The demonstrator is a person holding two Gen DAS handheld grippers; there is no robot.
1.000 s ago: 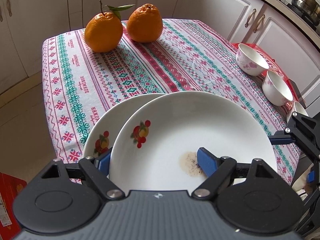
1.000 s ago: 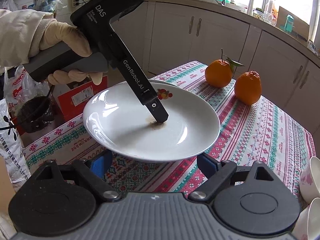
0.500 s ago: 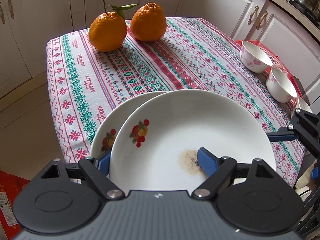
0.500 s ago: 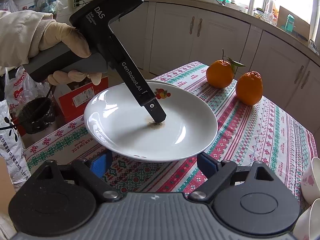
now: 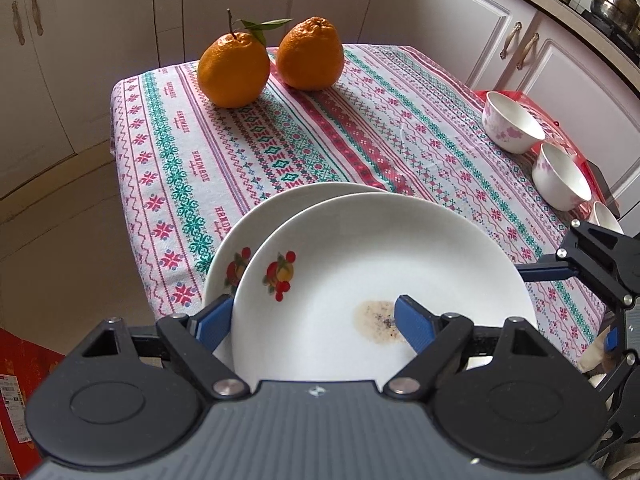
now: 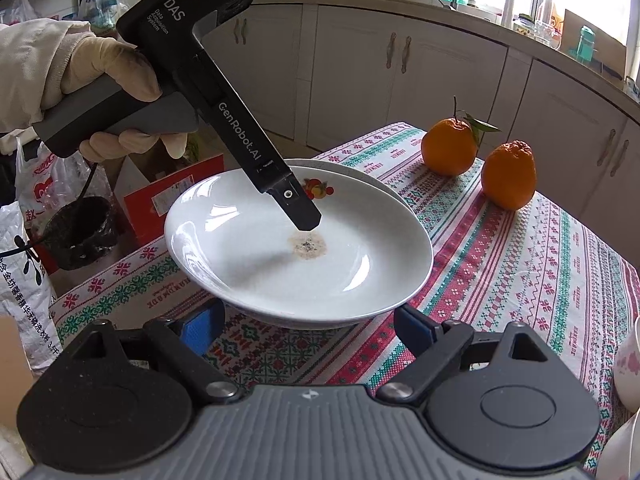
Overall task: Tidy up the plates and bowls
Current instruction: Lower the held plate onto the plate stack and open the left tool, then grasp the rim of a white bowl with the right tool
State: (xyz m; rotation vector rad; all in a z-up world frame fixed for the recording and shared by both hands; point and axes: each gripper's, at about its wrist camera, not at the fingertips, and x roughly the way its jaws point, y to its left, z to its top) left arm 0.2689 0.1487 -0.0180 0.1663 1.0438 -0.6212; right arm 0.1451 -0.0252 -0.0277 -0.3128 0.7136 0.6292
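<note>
Over the near corner of the surface my left claw is clamped on the rim of a stained plate, one finger under it, one on top, holding it partly over a second plate. My right claw hangs apart, gripping nothing, just short of both. Stacking looks barely begun: this plate is not yet seated, and the bowls beyond, at the far edge, sit side by side, unnested.
</note>
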